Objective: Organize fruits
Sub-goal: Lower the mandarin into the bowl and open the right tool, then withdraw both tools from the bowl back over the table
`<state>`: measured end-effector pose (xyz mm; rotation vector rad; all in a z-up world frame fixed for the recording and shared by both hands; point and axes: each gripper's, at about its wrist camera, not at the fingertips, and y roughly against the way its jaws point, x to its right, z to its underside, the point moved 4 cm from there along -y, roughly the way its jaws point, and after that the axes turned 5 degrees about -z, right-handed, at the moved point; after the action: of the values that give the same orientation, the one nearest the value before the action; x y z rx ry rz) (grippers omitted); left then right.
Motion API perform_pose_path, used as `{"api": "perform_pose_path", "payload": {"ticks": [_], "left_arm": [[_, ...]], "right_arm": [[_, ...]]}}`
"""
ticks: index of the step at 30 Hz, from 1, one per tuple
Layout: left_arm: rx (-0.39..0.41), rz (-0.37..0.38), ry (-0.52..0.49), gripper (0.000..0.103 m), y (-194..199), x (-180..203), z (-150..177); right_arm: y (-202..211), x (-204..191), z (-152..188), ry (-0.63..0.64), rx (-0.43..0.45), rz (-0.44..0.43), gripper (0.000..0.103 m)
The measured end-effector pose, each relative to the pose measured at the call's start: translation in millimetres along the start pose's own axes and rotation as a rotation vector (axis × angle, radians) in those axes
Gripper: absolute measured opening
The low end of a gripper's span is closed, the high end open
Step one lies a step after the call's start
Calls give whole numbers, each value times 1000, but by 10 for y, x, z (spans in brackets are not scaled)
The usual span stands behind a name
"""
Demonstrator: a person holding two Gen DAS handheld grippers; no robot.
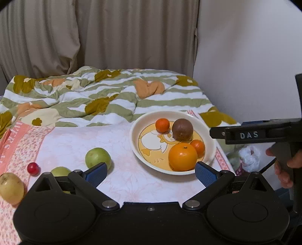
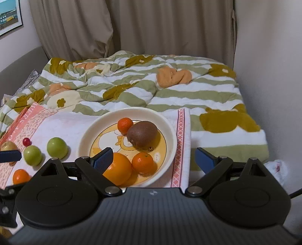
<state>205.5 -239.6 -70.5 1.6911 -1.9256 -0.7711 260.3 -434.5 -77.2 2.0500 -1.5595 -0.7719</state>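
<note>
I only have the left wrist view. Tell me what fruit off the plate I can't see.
Observer: A small orange lies on the towel, nearer the camera than the green fruit.
Operator: Report the right gripper's state.
Observer: The right gripper is open and holds nothing, at the near side of the plate.
Operator: Name anything on the wall.
Observer: A framed picture hangs at the upper left.

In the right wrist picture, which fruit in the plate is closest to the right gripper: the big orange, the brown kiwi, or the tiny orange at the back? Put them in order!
From the right gripper:
1. Big round orange, front of the cream duck plate, by the left fingertip.
2. Brown fuzzy kiwi, plate's middle.
3. Tiny orange mandarin, plate's back.
</note>
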Motion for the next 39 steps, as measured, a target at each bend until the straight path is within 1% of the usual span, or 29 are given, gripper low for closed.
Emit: {"api": "perform_pose_path", "payload": {"ticks": [5, 10, 15, 18, 22, 28, 30, 34, 39], "left_arm": [[46, -23, 23, 101, 302, -42, 21], [84, -64, 44, 101, 646, -150, 83], [100, -102, 65, 102, 969, -340, 233], [105, -152, 88, 102, 1138, -520, 318], [127, -200, 128, 102, 1312, -836, 416], [165, -247, 124, 102, 1484, -1329, 567], [164, -250, 119, 102, 1504, -1509, 592], [151, -234, 100, 102, 1520, -1890, 588], [131, -194, 87, 102, 1414, -2297, 575]], "right_arm": [[320, -129, -1, 35, 16, 27, 103], [562, -272, 19, 51, 28, 13, 103], [754, -415, 85, 38, 39, 4, 103], [855, -566, 134, 50, 47, -6, 103], [951, -799, 178, 66, 59, -27, 103], [1025, -1285, 232, 88, 78, -36, 103], [1024, -1453, 246, 88, 78, -28, 103], [974, -1828, 269, 81, 65, -12, 103], [823, -2291, 356, 66, 37, 28, 103]]}}
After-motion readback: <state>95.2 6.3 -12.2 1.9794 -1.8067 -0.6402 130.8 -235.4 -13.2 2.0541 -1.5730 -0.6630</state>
